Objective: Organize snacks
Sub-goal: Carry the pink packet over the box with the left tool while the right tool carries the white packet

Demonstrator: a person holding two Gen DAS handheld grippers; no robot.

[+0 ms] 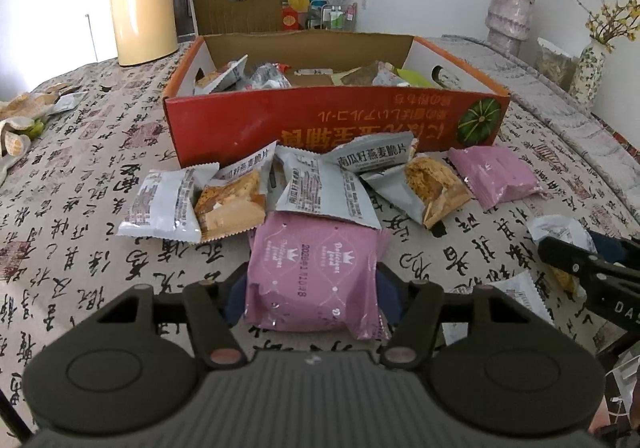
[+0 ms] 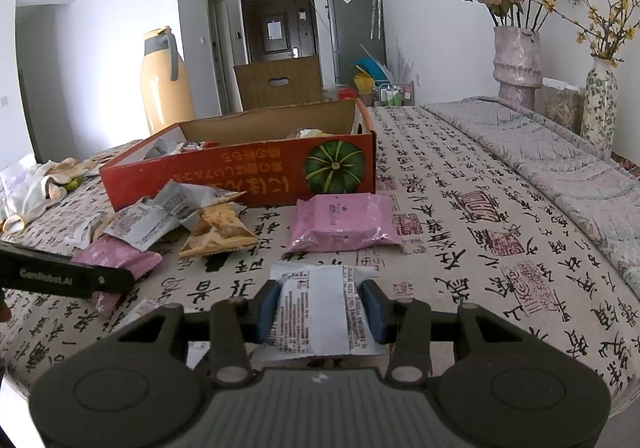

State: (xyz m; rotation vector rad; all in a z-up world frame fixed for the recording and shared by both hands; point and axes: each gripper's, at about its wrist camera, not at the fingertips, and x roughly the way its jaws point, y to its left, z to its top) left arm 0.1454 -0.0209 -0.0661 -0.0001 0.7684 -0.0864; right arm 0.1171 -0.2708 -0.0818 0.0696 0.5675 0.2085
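Left-wrist view is filled by the left gripper (image 1: 312, 288), whose blue pads are pressed against both sides of a pink snack packet (image 1: 314, 272) lying on the worktop (image 1: 80, 208). Just beyond it, a heap of grey-and-orange oat crisp packets (image 1: 248, 188) is spread before the red cardboard box (image 1: 320, 124), and a second pink packet (image 1: 496, 176) is seen to the right. More wrapped snacks are visible inside the box — something the other view barely shows.

From the right wrist, the right gripper (image 2: 322, 310) is seen clamped on a white snack packet (image 2: 316, 312), resting low over the cloth. The box's side panel with its green pumpkin picture (image 2: 334, 167) is shown plainly here, and the left gripper's black finger (image 2: 68, 278) enters from the left edge.

The worktop is covered by a cloth printed with black calligraphy and red seals. A yellow thermos jug (image 1: 140, 0) stands behind the box, two vases of flowers (image 2: 516, 64) at the right, and a dark door (image 2: 280, 28) closes off the room beyond.
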